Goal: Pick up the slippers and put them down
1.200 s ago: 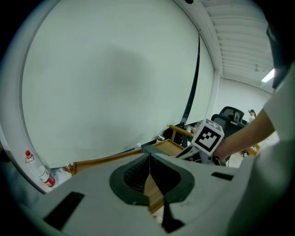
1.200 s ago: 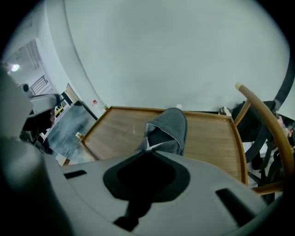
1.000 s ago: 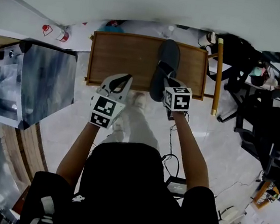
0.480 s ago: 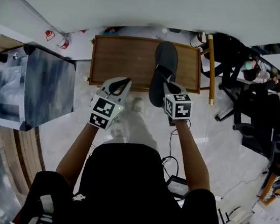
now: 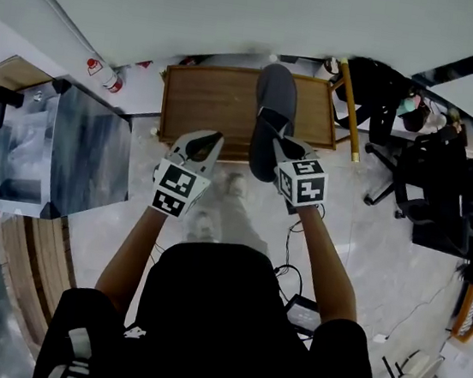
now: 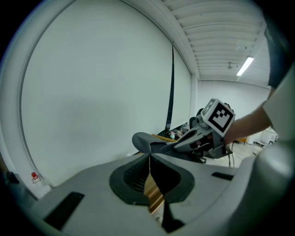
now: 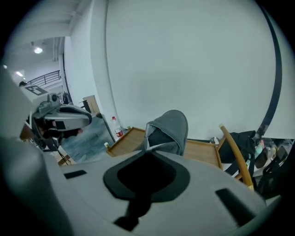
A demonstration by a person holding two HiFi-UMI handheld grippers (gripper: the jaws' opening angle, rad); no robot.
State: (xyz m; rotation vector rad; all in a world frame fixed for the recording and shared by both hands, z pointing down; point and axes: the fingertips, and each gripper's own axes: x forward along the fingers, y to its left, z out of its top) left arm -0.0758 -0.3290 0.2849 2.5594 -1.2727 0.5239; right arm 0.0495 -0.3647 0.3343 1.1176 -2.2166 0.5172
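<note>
Right tongs: my right gripper (image 5: pixel 279 143) is closed on the dark grey soft slipper (image 5: pixel 277 94). In the right gripper view the pads pinch only a thin edge of its upper band.
Left tongs: my left gripper (image 5: pixel 204 141) has the tips together and nothing between them. Only a narrow slit shows the wood behind.
Slipper place: it is in the air, not resting, over the right part of the brown wooden low table (image 5: pixel 205 98). Its long body points toward the far edge, and the gripped end hangs past the near edge.
Step, as I judge: the picking up is done and the putting down is not yet done.
Risk one: the hold is small and near one end (most of the slipper sticks out beyond the pads), so it can swing or slide out if I tilt or move quickly.
Risk two: if I open from this height, it may hit the raised rim and tip over the near edge to the floor.
Risk three: my left tongs are near, so a careless move may knock the slipper.
</note>
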